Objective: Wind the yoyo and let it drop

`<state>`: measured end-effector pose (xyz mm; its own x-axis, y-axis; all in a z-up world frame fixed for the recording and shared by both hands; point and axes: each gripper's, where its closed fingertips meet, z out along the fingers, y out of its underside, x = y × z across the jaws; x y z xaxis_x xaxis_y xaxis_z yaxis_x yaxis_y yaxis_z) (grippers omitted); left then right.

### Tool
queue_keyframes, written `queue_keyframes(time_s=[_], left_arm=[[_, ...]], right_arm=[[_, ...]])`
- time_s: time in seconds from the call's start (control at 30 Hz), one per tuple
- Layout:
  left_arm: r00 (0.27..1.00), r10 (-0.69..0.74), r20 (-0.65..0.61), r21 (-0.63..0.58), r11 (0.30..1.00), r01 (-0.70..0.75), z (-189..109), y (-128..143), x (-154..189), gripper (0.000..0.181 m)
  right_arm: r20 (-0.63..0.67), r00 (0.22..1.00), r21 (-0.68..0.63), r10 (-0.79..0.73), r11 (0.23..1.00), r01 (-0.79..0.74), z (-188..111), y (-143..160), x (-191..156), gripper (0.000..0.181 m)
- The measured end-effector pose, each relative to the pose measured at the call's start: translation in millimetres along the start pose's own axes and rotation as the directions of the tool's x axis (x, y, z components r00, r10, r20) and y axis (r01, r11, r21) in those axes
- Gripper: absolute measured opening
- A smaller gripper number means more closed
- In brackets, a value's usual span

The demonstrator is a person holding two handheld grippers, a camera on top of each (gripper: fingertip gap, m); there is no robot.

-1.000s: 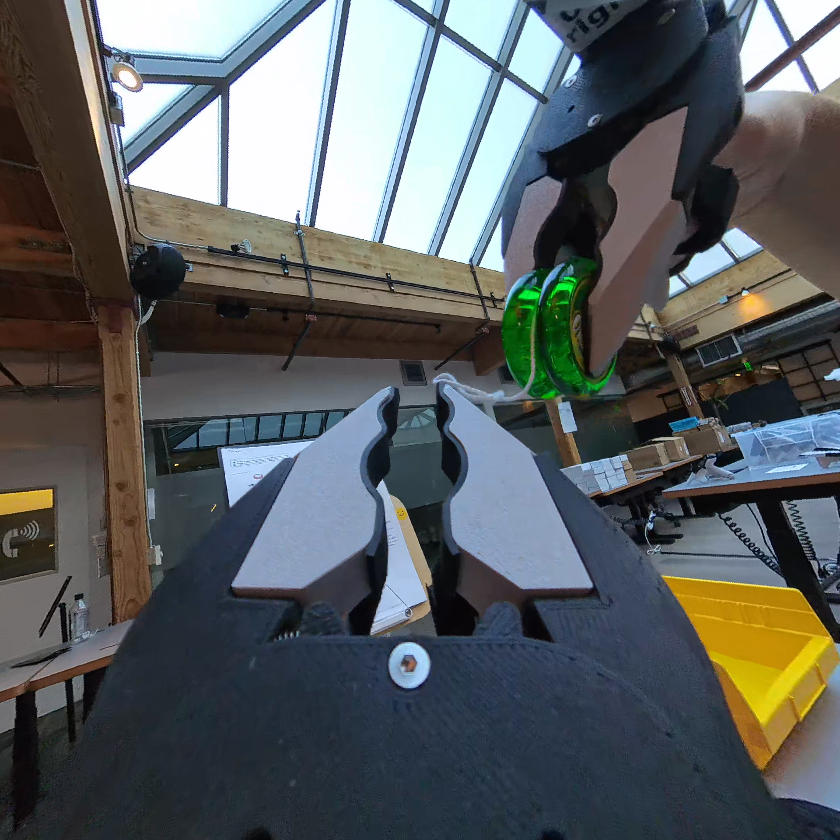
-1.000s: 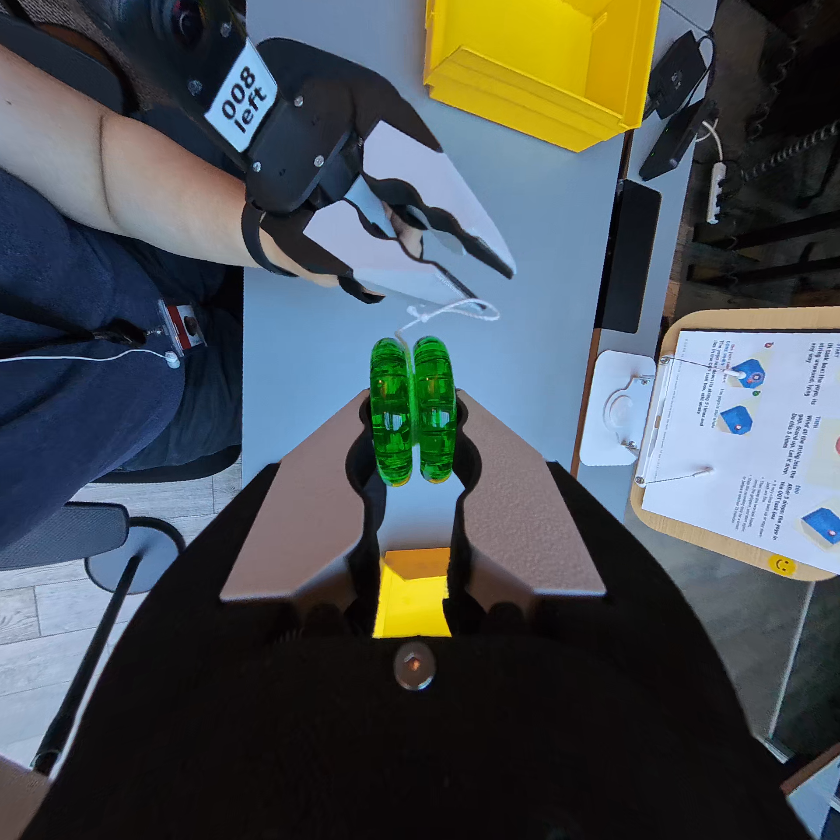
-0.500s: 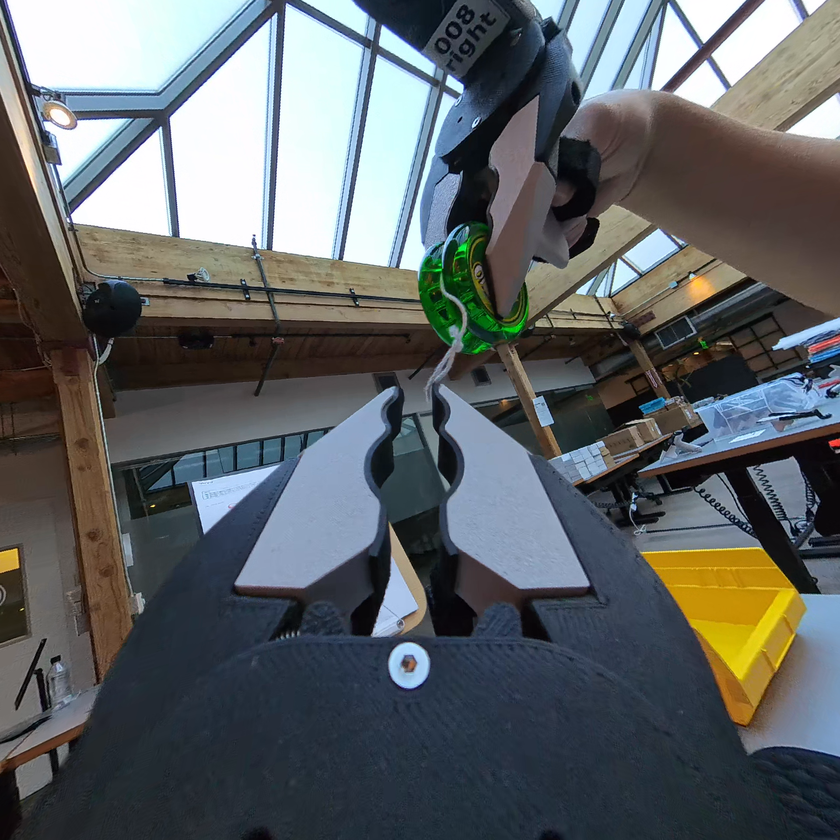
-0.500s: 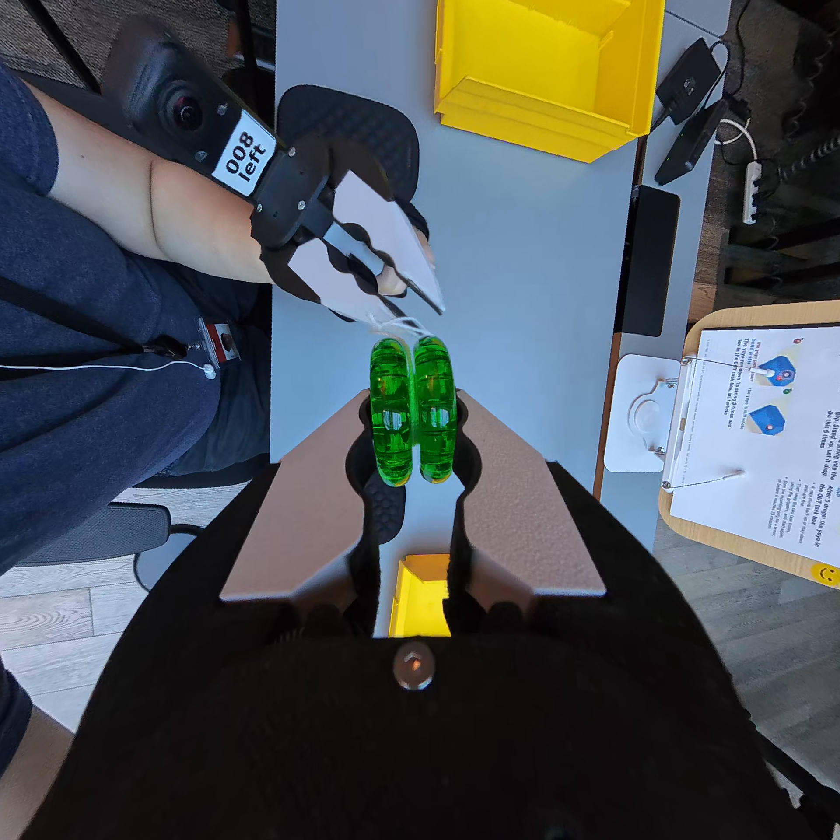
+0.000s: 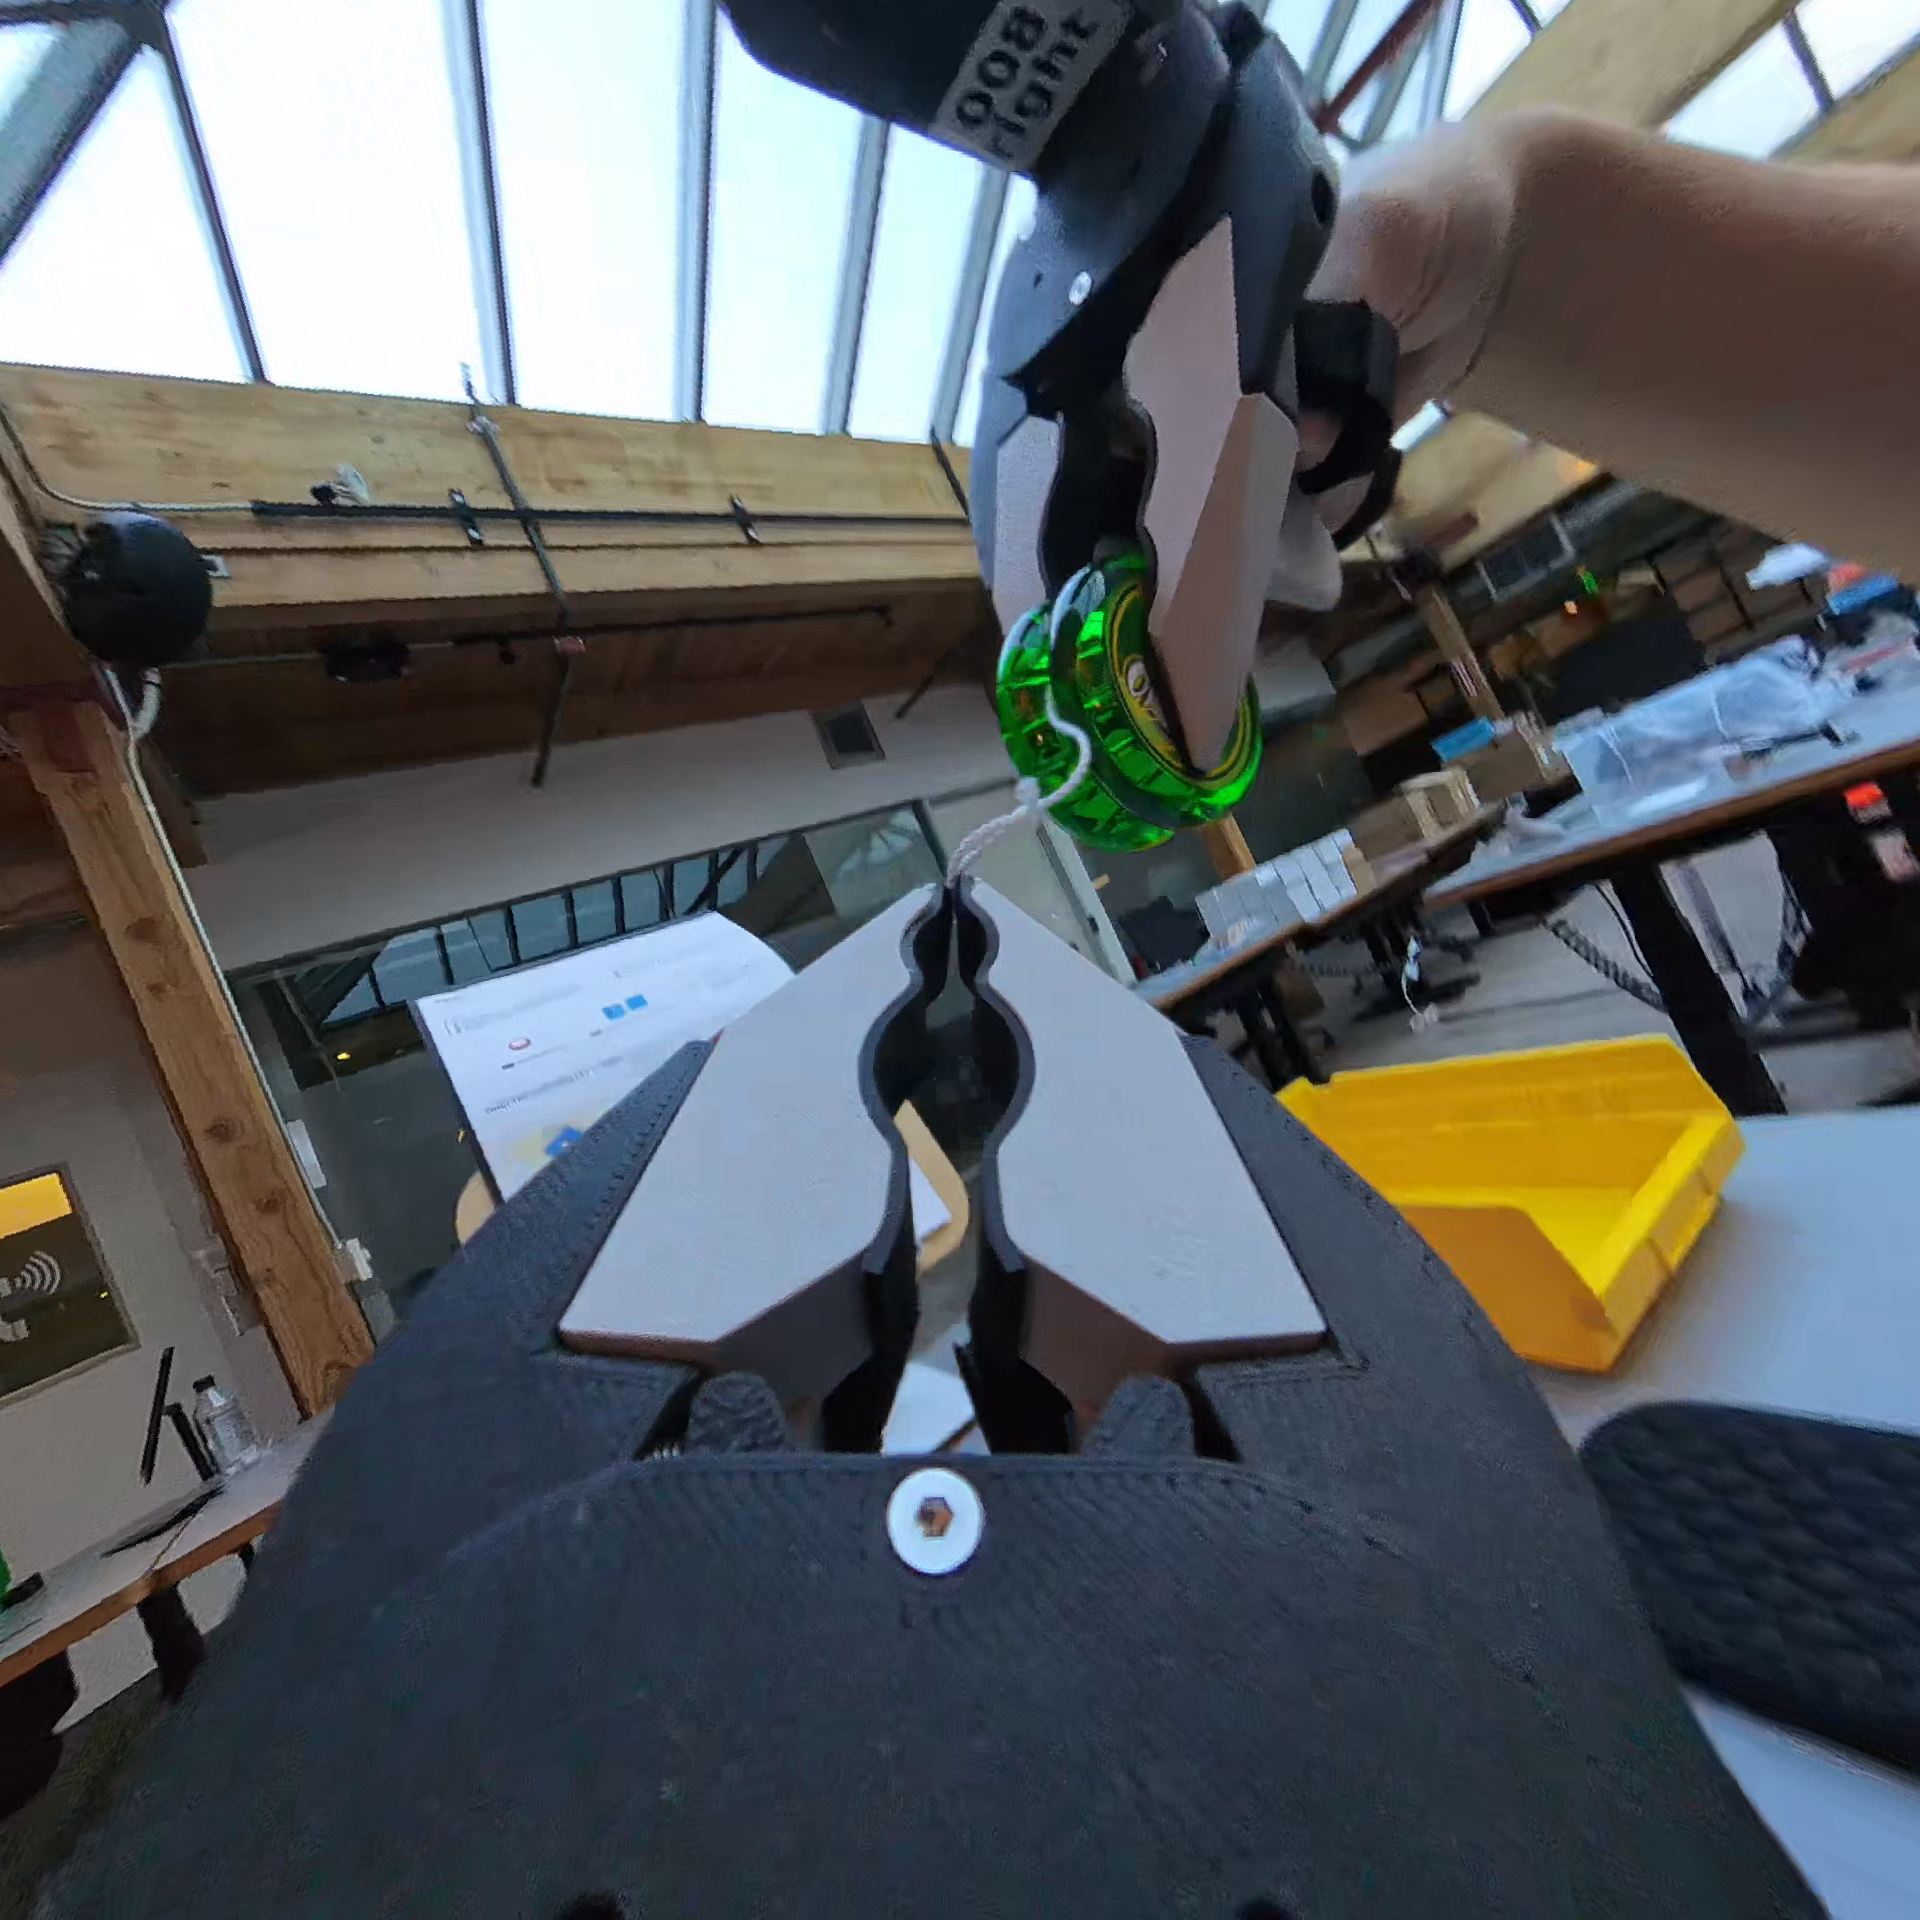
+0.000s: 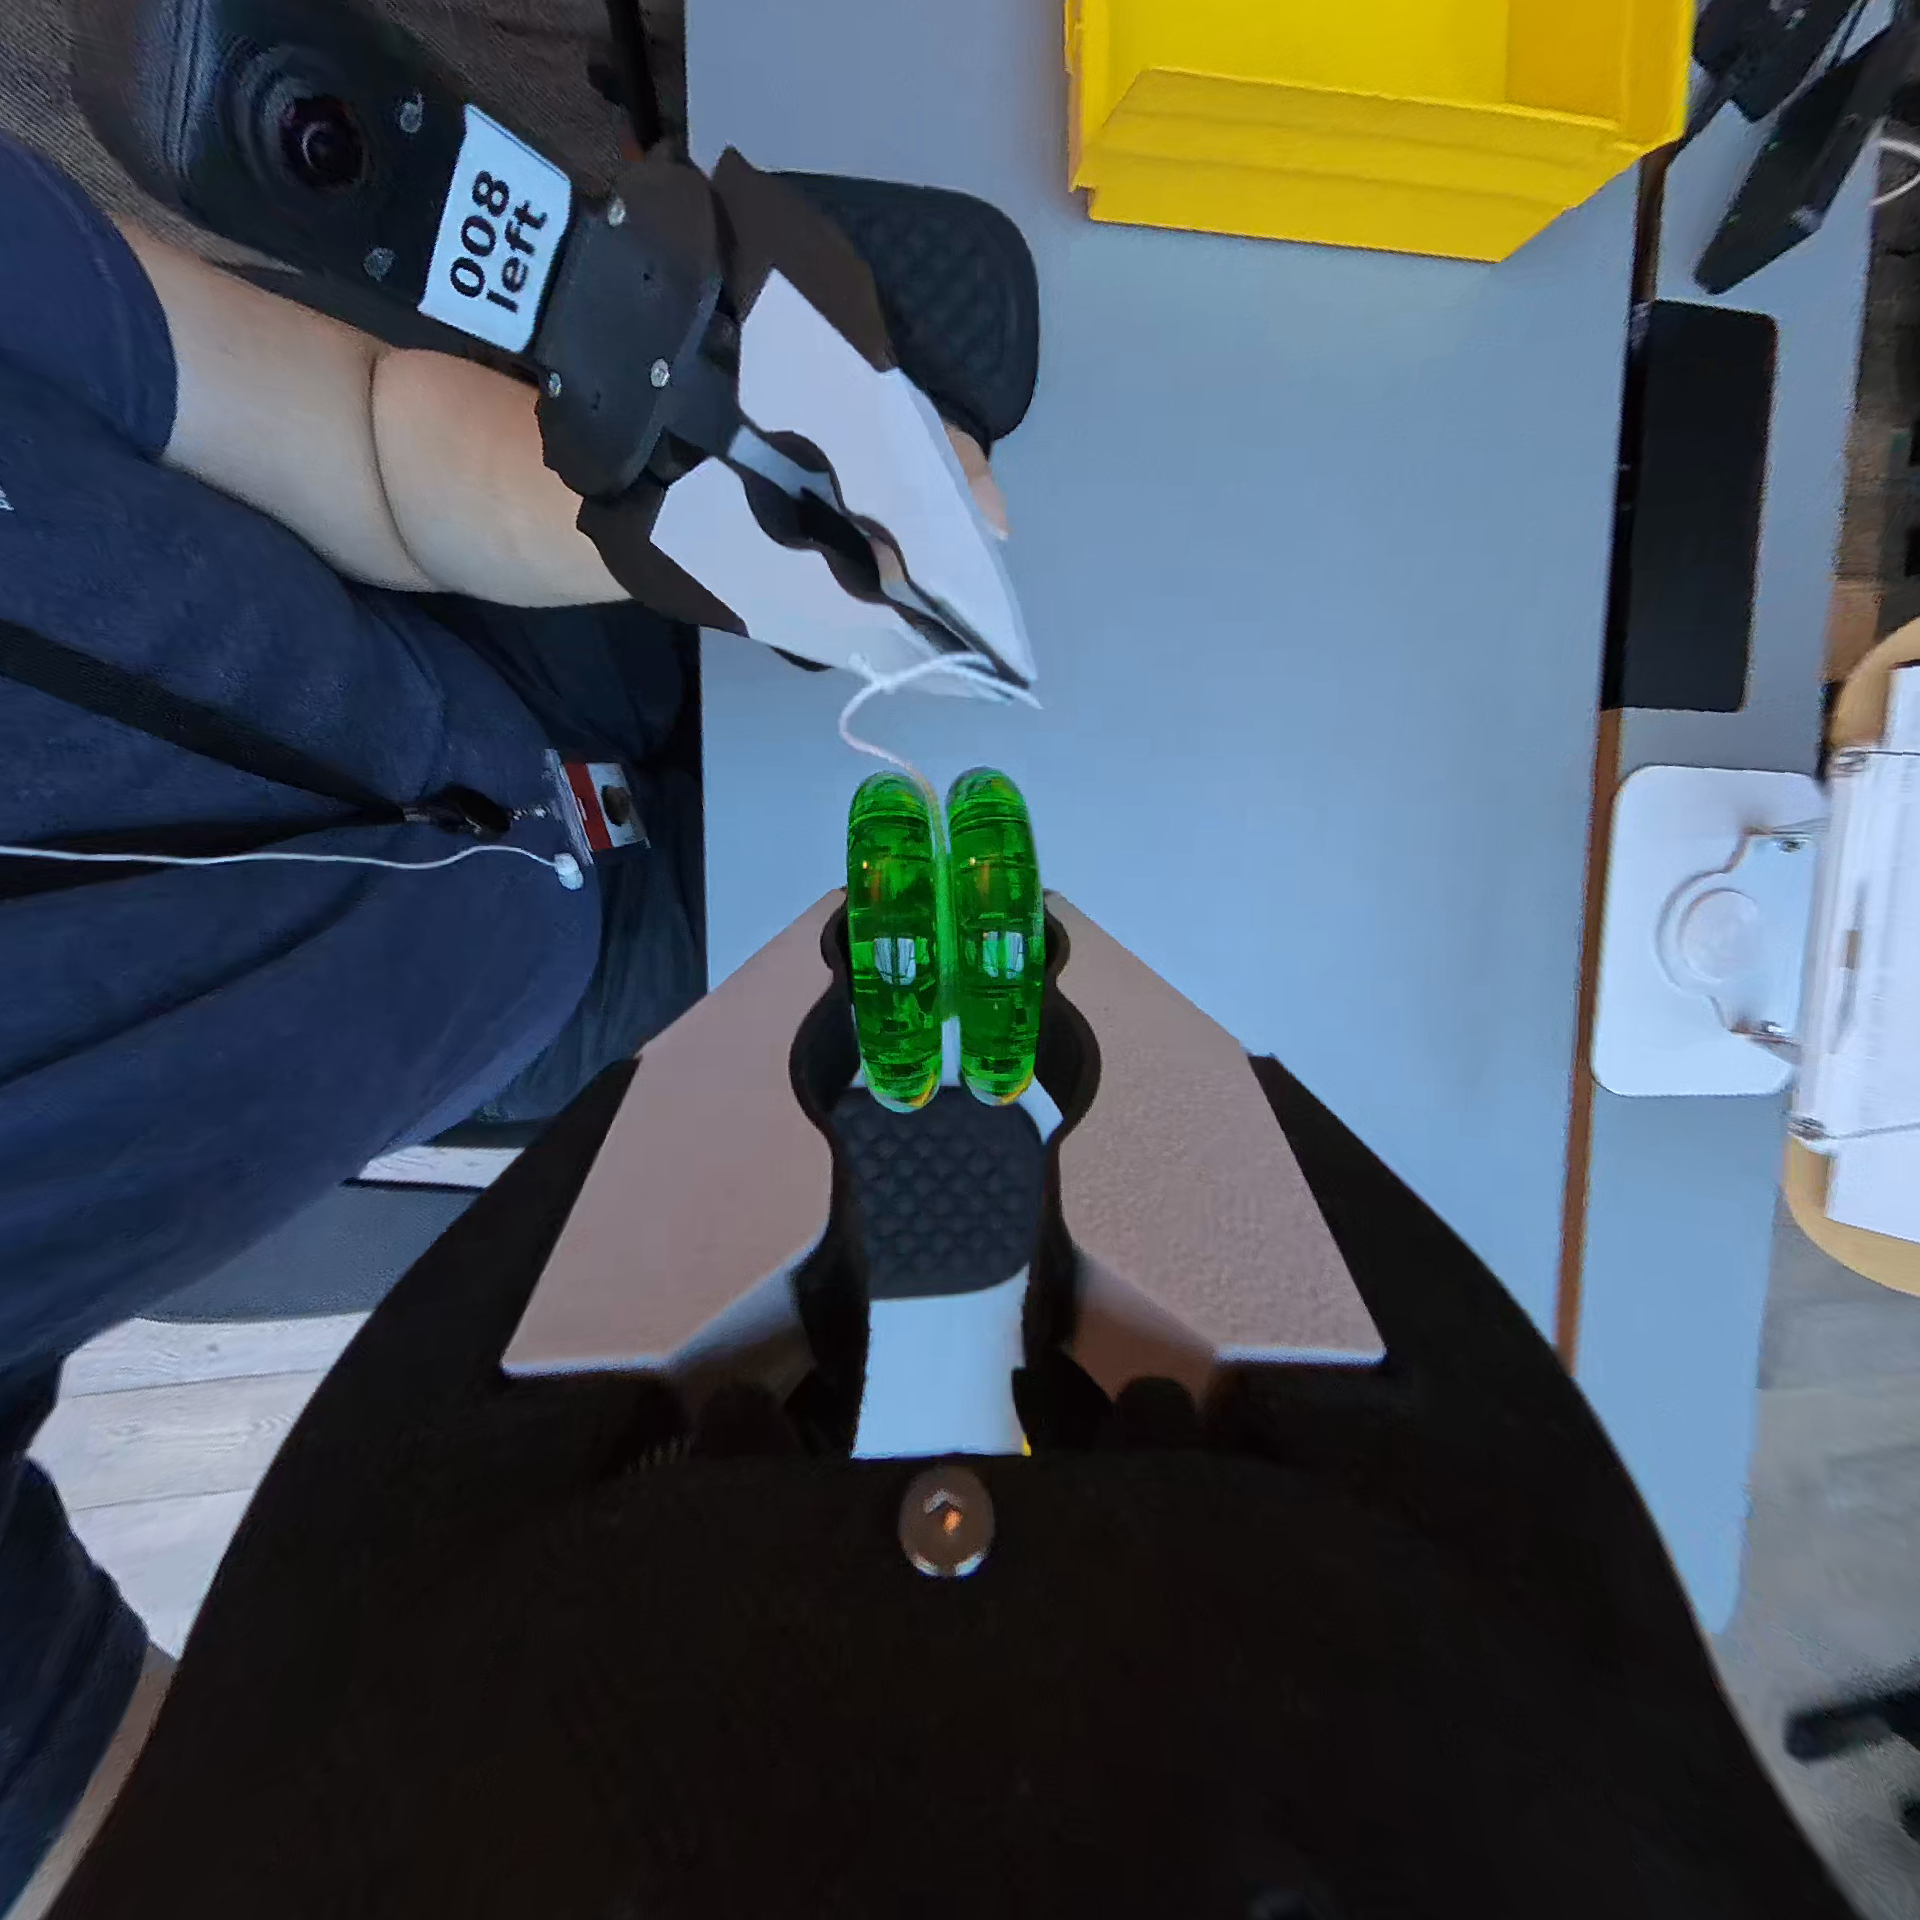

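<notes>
A clear green yoyo (image 6: 943,935) is clamped by its two faces between the fingertips of my right gripper (image 6: 945,920), which points down over the grey table (image 6: 1299,623). In the left wrist view the yoyo (image 5: 1127,717) hangs above and ahead. Its white string (image 5: 997,831) is almost fully wound; a short end runs to my left gripper (image 5: 958,894), which is shut on it at the tips. In the right wrist view the left gripper (image 6: 1013,681) sits just beyond the yoyo, the string (image 6: 883,696) looping between them.
A yellow bin (image 6: 1371,114) stands at the table's far end; it also shows in the left wrist view (image 5: 1527,1184). A black textured pad (image 6: 935,281) lies on the table. A clipboard with paper (image 6: 1870,997) and a white device (image 6: 1704,935) sit to the right. A person's torso (image 6: 260,831) is at left. Left and right tips are no more than a few centimetres apart.
My left gripper has closed on the string end; it stood slightly apart before. The right gripper with the yoyo has shifted, staying just above the left tips.
</notes>
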<state>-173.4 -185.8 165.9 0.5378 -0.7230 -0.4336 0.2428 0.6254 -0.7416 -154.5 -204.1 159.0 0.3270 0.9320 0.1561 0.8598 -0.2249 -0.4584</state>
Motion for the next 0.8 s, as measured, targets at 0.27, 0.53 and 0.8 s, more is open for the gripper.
queue_keyframes(time_s=[0.27,0.53,0.8], left_arm=[[0.889,0.438,-0.131,-0.286,0.842,-0.457,-77.6,86.9,39.5,0.0],[0.779,0.446,-0.441,-0.38,0.694,-0.612,-118.0,167.8,81.5,0.0],[0.737,0.373,-0.564,-0.384,0.672,-0.633,-124.8,203.7,103.4,0.0]], right_arm=[[0.378,0.85,0.169,0.368,0.875,-0.454,139.9,60.6,-32.5,0.028],[0.687,0.4,-0.118,0.607,0.636,-0.762,257.1,119.6,-66.6,0.028],[0.649,0.502,-0.114,0.573,0.725,-0.68,274.7,139.3,-67.3,0.03]])
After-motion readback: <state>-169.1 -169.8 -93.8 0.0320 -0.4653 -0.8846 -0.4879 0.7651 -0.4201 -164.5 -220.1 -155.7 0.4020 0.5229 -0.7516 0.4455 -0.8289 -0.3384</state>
